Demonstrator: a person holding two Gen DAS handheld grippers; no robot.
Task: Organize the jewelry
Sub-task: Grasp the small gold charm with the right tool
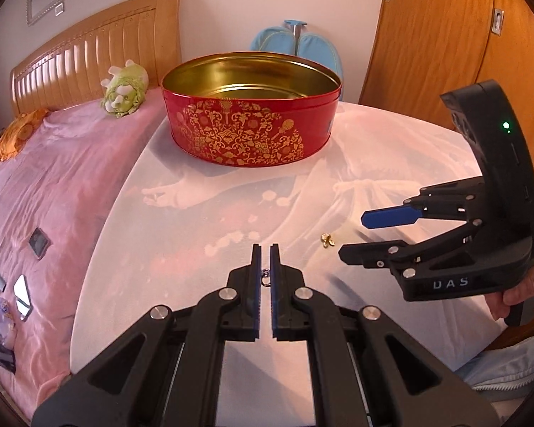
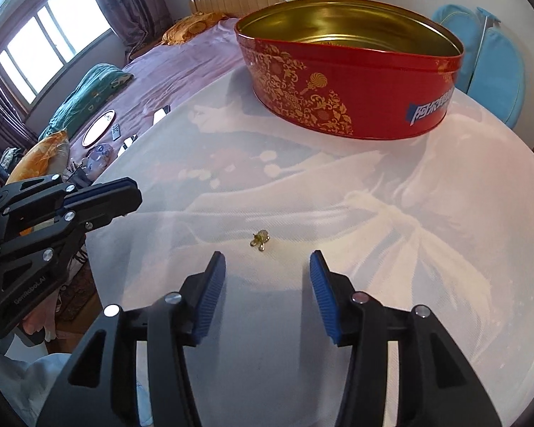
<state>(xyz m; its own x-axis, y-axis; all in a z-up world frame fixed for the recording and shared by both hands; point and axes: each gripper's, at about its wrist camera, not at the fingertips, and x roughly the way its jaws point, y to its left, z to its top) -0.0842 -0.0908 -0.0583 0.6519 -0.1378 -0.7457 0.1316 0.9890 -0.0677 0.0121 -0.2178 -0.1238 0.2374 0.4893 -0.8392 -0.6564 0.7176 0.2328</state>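
The red tin (image 1: 251, 131) stands open on the white cloth (image 1: 391, 163) — only the right wrist view shows its blue label (image 2: 431, 108). The right gripper (image 2: 267, 267) is spread, the gold trinket (image 2: 259, 240) just ahead of it. The left gripper (image 1: 265, 256) pinches a small silver ring (image 1: 266, 274) — seen only from its own camera.

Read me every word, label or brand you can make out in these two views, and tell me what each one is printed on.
"DAS": white letters on the body of the right claw, seen from the left wrist.
"GenRobot.AI": small, blurred and only roughly legible, on the body of the left claw, seen from the right wrist.
"阿尔": opening of a white-on-blue label on the red tin; the rest is cut off.
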